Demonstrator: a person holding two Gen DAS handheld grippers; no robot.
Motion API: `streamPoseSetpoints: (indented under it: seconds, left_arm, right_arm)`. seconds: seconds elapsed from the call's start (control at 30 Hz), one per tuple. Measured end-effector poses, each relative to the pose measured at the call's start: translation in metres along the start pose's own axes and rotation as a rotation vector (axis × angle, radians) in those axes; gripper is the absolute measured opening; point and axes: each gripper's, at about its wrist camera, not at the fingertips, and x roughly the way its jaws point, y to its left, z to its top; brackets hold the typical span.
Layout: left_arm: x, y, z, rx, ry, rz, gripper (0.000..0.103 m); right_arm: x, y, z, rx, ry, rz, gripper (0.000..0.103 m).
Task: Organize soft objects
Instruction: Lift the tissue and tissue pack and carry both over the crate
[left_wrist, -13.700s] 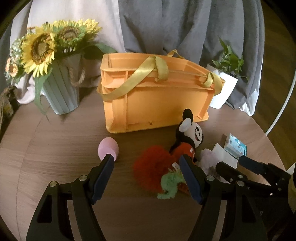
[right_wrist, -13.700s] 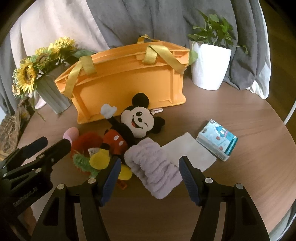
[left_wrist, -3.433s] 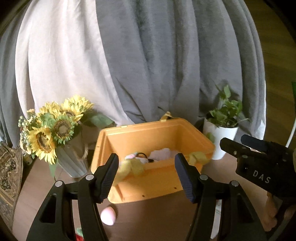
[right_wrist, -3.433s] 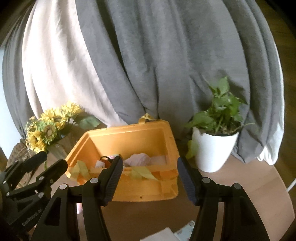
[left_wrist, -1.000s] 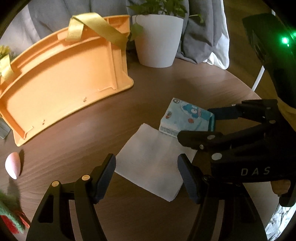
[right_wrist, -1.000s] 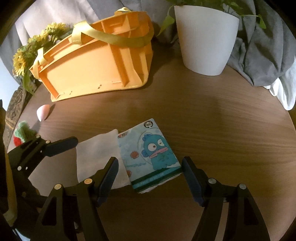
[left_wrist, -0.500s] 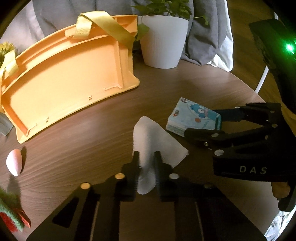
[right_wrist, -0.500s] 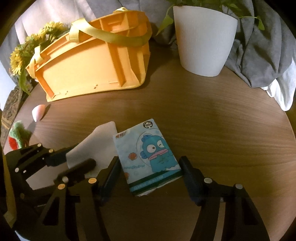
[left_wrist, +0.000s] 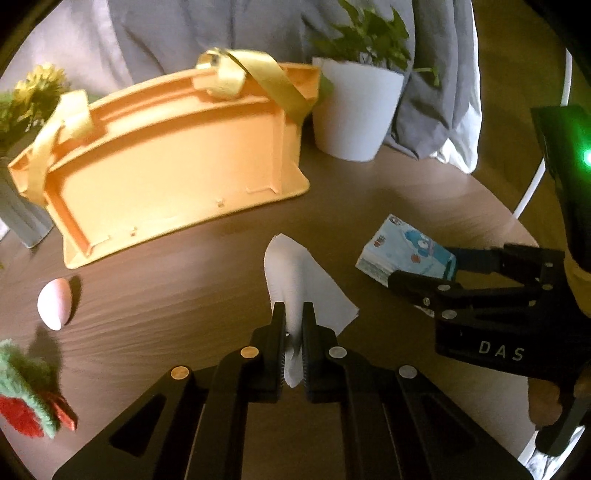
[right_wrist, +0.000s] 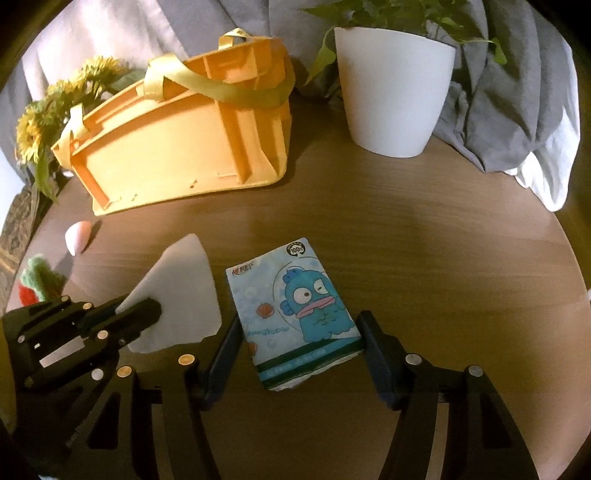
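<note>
The left hand-held gripper (left_wrist: 293, 325) is closed on a white napkin (left_wrist: 301, 284), pinching its near edge so the sheet rises in a peaked fold from the desk (left_wrist: 184, 280). The right hand-held gripper (right_wrist: 299, 343) stands open, its two fingers on either side of a tissue pack (right_wrist: 291, 310) that lies flat on the desk between them; whether they touch its sides cannot be told. The pack's wrapper shows a blue cartoon fish, a round "100%" seal at its top and a line of small print too faint to read. In the left wrist view the body of the right hand-held gripper bears the white letters "DAS". The napkin lies just to the left of the pack. Farther back an orange basket (right_wrist: 184, 144) with yellow straps lies tipped on its side, beside a white plant pot (right_wrist: 395, 88). At the left are a pink sponge (left_wrist: 54, 303), a red and green plush toy (left_wrist: 26, 398) and sunflowers (right_wrist: 48, 118).
</note>
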Motion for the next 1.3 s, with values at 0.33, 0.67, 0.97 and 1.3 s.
streamPoseSetpoints:
  seconds: [0.33,0.67,0.97,1.3]
  left_arm:
    - [-0.039,0.018,0.010,-0.057,-0.093,0.011,0.009]
    - [-0.077,0.037,0.023,-0.051,-0.200,0.035,0.009]
    - [-0.113,0.063,0.039,-0.078,-0.295,0.057,0.009]
    - [-0.142,0.090,0.058,-0.078,-0.378,0.092,0.009]
  right_arm:
    - [-0.031,0.019,0.010,0.042,-0.082,0.003,0.064]
    - [-0.058,0.044,0.026,0.028,-0.156,0.022,0.064]
    - [-0.086,0.075,0.050,0.001,-0.256,0.048,0.064]
    - [-0.108,0.103,0.077,-0.019,-0.353,0.076,0.064]
